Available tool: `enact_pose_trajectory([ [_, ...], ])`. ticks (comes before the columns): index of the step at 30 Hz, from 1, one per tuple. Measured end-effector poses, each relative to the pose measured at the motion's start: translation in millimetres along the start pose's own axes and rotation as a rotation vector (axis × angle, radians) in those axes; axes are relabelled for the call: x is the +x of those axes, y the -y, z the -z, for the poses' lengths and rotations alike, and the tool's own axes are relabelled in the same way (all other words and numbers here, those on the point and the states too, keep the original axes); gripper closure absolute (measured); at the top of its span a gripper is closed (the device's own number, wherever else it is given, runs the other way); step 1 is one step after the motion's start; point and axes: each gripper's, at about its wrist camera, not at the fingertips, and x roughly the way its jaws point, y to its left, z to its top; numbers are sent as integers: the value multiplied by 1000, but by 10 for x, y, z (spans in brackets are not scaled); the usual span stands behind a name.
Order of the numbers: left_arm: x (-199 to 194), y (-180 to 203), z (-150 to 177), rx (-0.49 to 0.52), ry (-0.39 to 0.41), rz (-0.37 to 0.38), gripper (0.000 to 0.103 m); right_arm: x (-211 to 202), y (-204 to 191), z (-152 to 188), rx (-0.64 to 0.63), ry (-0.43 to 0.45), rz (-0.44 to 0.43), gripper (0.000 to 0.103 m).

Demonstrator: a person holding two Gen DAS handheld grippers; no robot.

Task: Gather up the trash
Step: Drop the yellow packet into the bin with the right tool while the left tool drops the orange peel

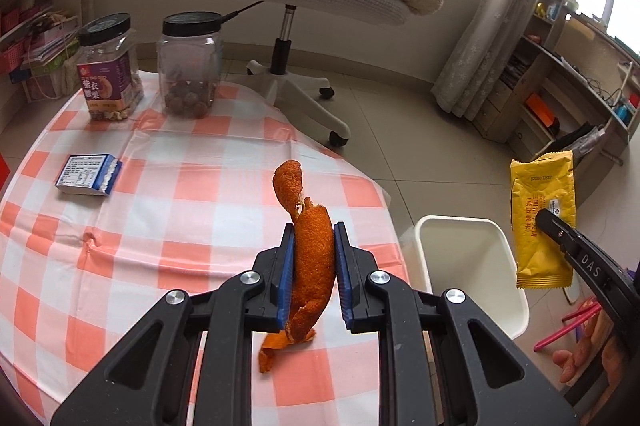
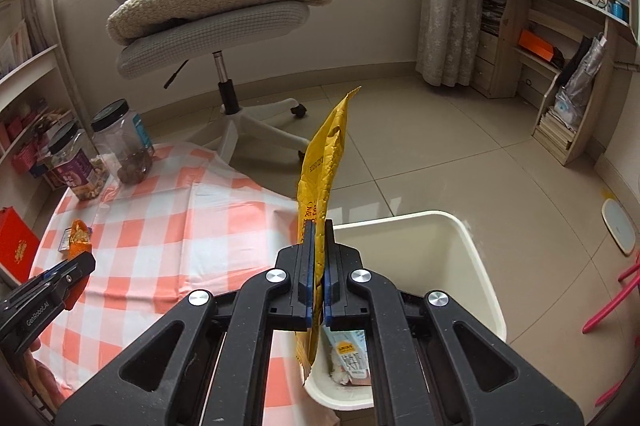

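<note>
The right gripper [image 2: 316, 230], clamped on the yellow wrapper [image 2: 320, 169] with its long axis upright, hangs over the near rim of the white bin [image 2: 472, 246], nearer than the left gripper [image 1: 314, 230], which pinches orange peel [image 1: 312, 258] above the table's right edge [image 1: 376, 185]. Of the 2, the wrapper looks due to drop first.

"DAS" on the right gripper [image 1: 541, 217] — "GenRobot.AI" on the left gripper [image 2: 82, 258].

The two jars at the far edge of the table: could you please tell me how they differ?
The labelled jar has a purple wrapper; the plain jar is bare and clear. The labelled jar holds small, pale mixed nuts; the plain jar holds larger brown round ones. Both have black lids, stand upright and are mostly empty.
</note>
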Motion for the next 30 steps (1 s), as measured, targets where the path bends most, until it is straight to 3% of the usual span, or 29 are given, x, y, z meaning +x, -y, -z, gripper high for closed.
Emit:
enact_pose_trajectory([
  [3,89,288,2,39,-19,38,84,-5,219,-6,23,9,61,97],
  [4,113,397,3,60,-21,48,84,-8,298,-14,33,15,81,88],
  [5,138,504,5,77,-22,58,84,-11,376,-24,45,19,100,70],
  [7,199,699,2,90,-29,83,84,-40,553,-28,83,34,132,52],
  [10,302,984,19,101,-54,127,84,-75,802,-31,131,43,180,48],
  [20,526,1719,114,179,-102,183,83,-283,1387,-12,247,106,344,11],
  [28,608,2062,205,233,-144,213,78,-371,1677,42,307,111,417,7],
  [30,607,2100,227,246,-149,213,56,-384,1721,63,324,106,419,7],
])
